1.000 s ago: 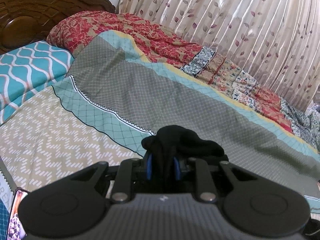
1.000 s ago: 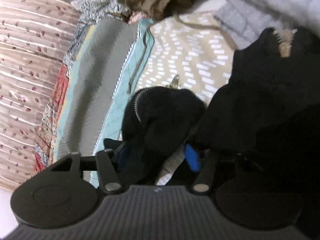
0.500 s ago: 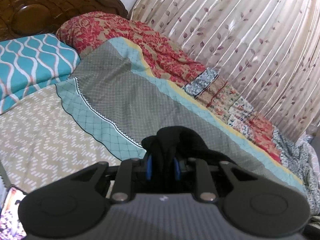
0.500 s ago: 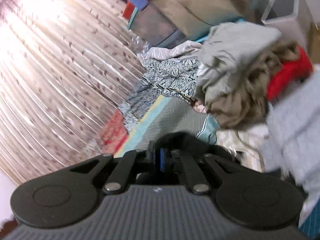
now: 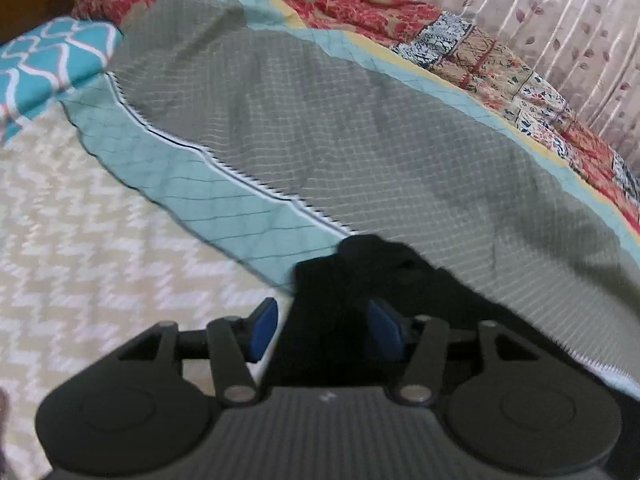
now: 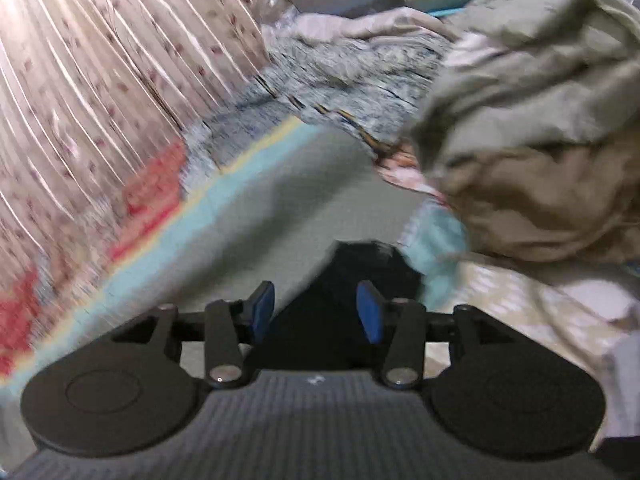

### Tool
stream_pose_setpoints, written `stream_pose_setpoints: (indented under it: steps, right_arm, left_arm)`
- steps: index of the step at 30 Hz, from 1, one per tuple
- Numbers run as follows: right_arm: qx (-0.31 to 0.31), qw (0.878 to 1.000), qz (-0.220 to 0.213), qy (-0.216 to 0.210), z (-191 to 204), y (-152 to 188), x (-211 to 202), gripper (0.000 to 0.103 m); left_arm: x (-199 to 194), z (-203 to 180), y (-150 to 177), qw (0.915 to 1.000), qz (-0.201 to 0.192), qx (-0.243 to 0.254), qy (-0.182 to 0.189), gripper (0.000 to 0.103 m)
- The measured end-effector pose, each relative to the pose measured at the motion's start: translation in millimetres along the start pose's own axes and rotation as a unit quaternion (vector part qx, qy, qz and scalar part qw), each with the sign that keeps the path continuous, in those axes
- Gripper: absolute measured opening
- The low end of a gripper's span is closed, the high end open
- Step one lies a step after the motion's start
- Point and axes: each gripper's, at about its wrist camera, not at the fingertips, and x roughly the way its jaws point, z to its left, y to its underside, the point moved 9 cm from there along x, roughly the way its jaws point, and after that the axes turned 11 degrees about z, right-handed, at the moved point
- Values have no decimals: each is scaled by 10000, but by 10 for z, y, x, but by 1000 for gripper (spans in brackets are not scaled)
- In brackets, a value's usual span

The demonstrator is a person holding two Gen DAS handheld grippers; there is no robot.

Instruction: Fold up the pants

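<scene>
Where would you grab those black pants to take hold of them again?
Probably the raised bunched edge of the black pants, coming from above and behind. That ridge stands up off the bedspread between the left gripper pads, which have just been opening and stand clear of it.

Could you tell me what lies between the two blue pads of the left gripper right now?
In the left wrist view, a bunch of the black pants sits between the left gripper's blue pads. The jaws have just been opening and no longer pinch it.

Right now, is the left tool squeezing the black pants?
Apart. The left wrist view shows the left tool just opened, blue pads clear of the black pants between them.
</scene>
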Motion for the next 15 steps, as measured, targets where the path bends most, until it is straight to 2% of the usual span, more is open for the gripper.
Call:
stream_pose_setpoints:
  steps: [4, 6, 8, 12, 15]
  right_arm:
    - [433, 9989, 106, 176, -472, 72, 6, 49]
    - [681, 9973, 216, 199, -622, 112, 59, 49]
    - [827, 9959, 341, 129, -642, 168, 167, 49]
    - [848, 9946, 579, 140, -456, 274, 468, 49]
    - [848, 9943, 594, 270, -366, 254, 662, 48]
  left_arm:
    - [-338, 273, 217, 9997, -76, -10, 239, 56]
    - [-551, 433, 413, 9996, -136, 2, 261, 66]
    - [-664, 519, 577, 9996, -10, 22, 286, 74]
    - [-860, 783, 1111, 9980, 473, -94, 408, 75]
    - [-935, 925, 1383, 9951, 811, -344, 450, 75]
